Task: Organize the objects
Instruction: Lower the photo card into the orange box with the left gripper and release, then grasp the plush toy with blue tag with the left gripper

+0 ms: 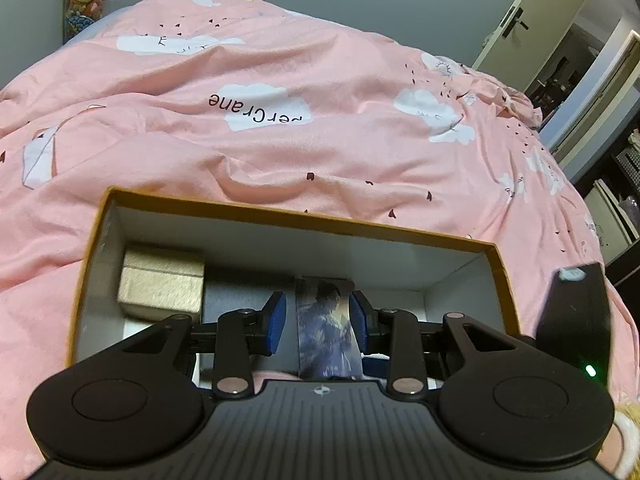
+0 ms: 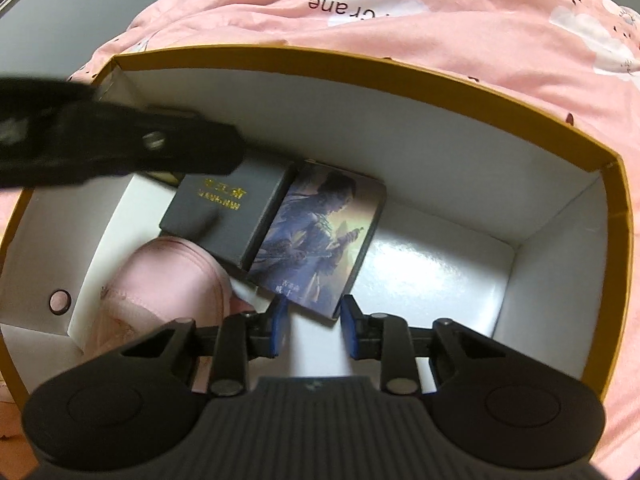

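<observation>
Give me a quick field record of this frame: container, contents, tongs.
container: open box, yellow rim, white inside, on pink quilt
contents: illustrated box, black box with gold lettering beside it, gold box in a far corner, pink cloth item
left tongs: open over the box
right tongs: open, at the illustrated box's near edge

Pink quilt [image 1: 280,80]: white cloud patch printed "perCrane", seen upside down. Dark box [image 2: 216,216]: gold lettering, too blurred to read. Picture card [image 2: 320,240]: small illegible characters.
</observation>
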A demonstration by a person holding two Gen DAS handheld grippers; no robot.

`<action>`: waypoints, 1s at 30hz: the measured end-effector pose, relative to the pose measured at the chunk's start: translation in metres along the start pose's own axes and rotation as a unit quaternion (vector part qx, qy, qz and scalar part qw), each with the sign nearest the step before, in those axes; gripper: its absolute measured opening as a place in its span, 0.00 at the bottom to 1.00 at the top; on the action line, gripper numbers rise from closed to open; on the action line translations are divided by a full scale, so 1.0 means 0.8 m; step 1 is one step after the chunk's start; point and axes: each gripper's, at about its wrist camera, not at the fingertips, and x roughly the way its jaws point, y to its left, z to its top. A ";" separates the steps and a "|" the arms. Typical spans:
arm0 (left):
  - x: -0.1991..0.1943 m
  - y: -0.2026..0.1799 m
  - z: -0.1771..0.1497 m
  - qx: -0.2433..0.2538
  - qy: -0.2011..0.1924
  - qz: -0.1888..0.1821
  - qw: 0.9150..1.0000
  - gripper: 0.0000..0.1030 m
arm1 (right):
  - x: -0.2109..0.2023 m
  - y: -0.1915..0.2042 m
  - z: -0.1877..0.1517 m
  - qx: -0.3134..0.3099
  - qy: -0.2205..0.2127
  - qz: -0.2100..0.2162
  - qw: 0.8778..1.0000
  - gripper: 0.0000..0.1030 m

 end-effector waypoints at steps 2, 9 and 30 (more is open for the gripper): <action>-0.009 0.001 -0.004 0.003 -0.001 -0.005 1.000 0.37 | 0.000 0.002 0.000 -0.003 0.000 -0.002 1.000 0.30; -0.062 -0.014 -0.020 0.039 -0.029 -0.018 0.999 0.37 | -0.047 0.008 -0.011 0.008 -0.037 0.001 0.999 0.39; -0.136 -0.068 -0.205 0.268 0.016 -0.057 0.961 0.45 | -0.184 0.022 -0.230 0.147 -0.114 -0.027 0.982 0.69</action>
